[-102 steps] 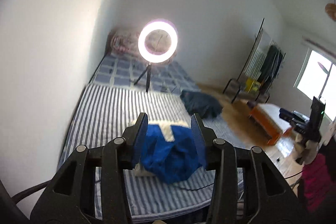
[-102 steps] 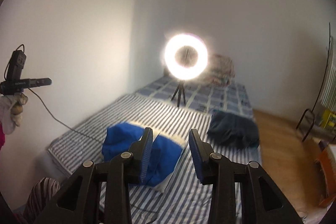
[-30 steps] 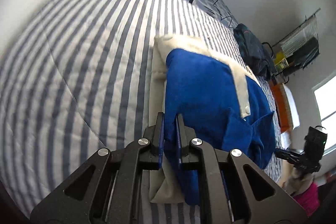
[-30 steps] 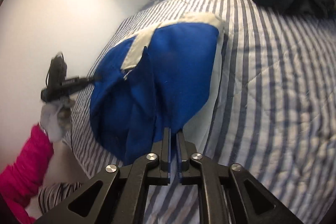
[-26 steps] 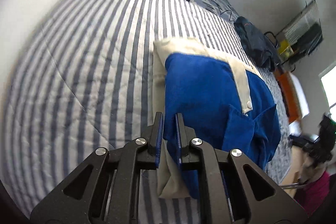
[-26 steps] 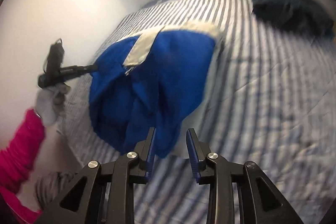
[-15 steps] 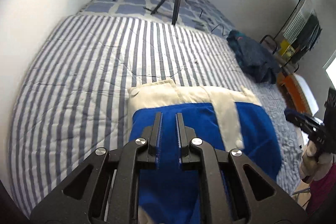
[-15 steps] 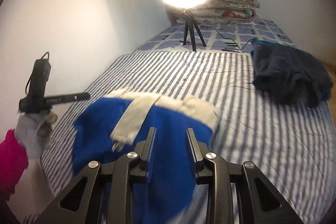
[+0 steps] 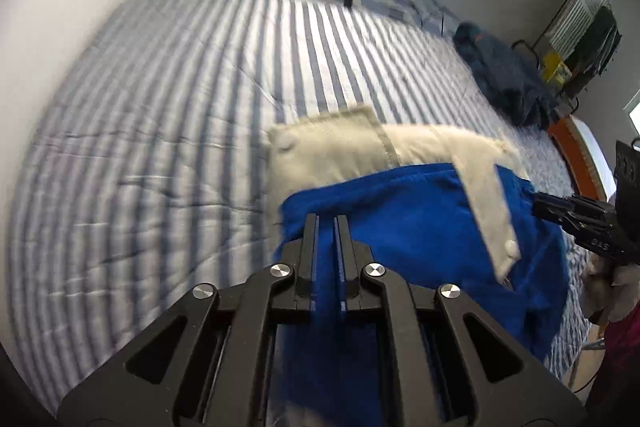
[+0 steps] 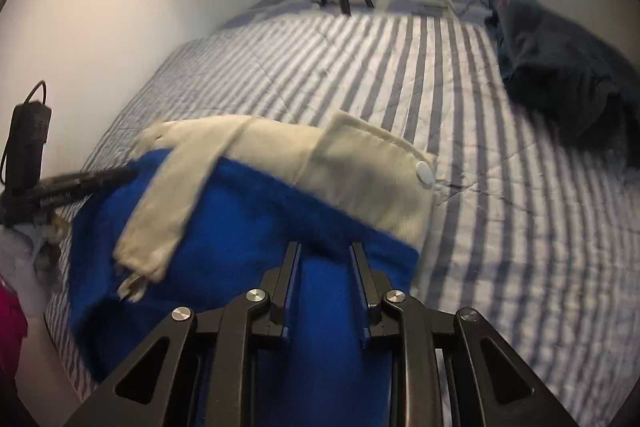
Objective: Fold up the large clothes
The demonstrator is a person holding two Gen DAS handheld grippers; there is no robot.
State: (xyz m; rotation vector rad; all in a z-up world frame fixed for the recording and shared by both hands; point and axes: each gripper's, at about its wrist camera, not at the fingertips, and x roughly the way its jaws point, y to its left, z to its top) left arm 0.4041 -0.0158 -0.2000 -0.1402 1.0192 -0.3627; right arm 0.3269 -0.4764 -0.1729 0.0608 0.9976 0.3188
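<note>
Left gripper [image 9: 325, 223]: jaws nearly together, pinching a fold of the blue garment [image 9: 420, 227] at its near edge.
Right gripper [image 10: 323, 251]: jaws apart, blue cloth lying between them; whether the fingers bear on it cannot be told, the frame is blurred.
Garment place: on the striped bed [image 9: 160, 99], toward the near edge, cream lining [image 10: 360, 171] turned up on the far side.
Handling: soft, thick, limp; sags wherever unsupported; likely light enough for a pinch, but bulky.
Hold: hem or corner, through both layers, away from the snap button [image 10: 425, 171].
Left view only: cream placket strip [image 9: 486, 199] crossing the blue, clothes rack [image 9: 576, 27] by the wall.
Right view only: dark heap [image 10: 568, 67] at the bed's right edge, in full.
</note>
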